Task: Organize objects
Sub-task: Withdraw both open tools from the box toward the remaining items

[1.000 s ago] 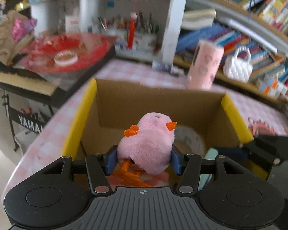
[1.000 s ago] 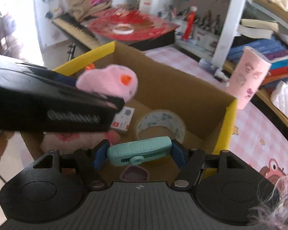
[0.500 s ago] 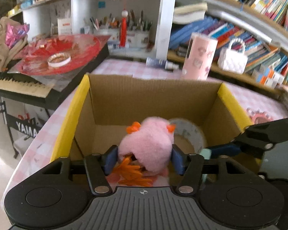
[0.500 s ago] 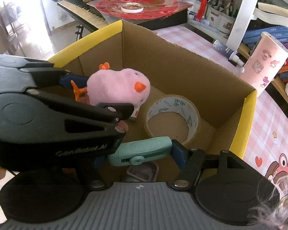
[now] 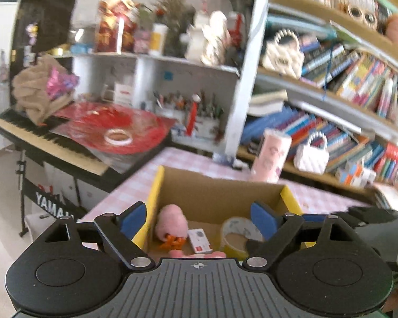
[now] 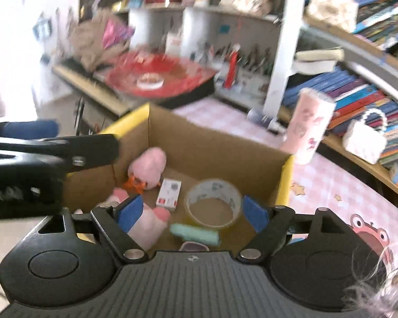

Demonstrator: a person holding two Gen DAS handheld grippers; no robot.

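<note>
A cardboard box [image 5: 220, 193] with yellow flaps stands on the pink checked table; it also shows in the right wrist view [image 6: 215, 145]. In it lie a pink plush chick [image 5: 171, 222] [image 6: 148, 168], a teal tool [image 6: 195, 234], a tape roll [image 6: 213, 202] [image 5: 236, 234], a small white and red card box [image 6: 169, 192] and another pink plush [image 6: 146, 225]. My left gripper [image 5: 199, 218] is open and empty above the box's near edge. My right gripper [image 6: 189, 212] is open and empty above the box. The left gripper shows in the right wrist view [image 6: 47, 153].
A pink cup [image 6: 309, 127] stands on the table behind the box. A keyboard with a red disc [image 5: 114, 132] on it stands to the left. Bookshelves [image 5: 331, 106] fill the back and right. A white beaded bag [image 6: 364, 136] sits on the low shelf.
Both grippers have opened and lifted back from the box. The pink chick and the teal tool have dropped into the box.
</note>
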